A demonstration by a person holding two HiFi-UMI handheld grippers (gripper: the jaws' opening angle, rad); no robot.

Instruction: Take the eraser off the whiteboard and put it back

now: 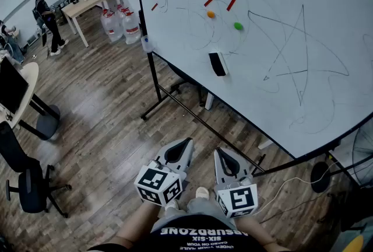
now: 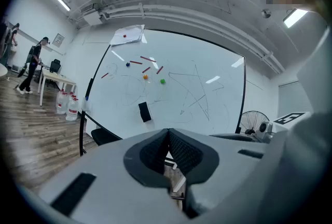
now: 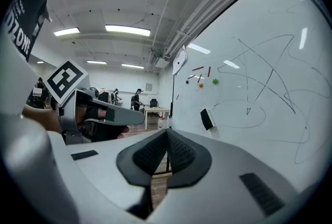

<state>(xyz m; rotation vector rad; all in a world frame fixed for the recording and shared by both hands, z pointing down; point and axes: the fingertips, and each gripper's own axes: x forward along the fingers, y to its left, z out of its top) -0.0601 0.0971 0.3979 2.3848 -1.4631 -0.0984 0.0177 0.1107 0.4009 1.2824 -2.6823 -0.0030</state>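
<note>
The taking-off step looks not yet begun; the eraser sits on the whiteboard, far ahead; the left hand-held gripper and right hand-held gripper hang near, both pressed together, empty; next, one must reach forward and spread.

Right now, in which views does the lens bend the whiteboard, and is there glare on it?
Head view: the whiteboard is evenly lit, nearly straight, no glare, eraser sharp. Left gripper view: strong fisheye bows the board's frame; pale lamp reflections lie on it. Right gripper view: same bowing, dark corners, lamp reflections too.
</note>
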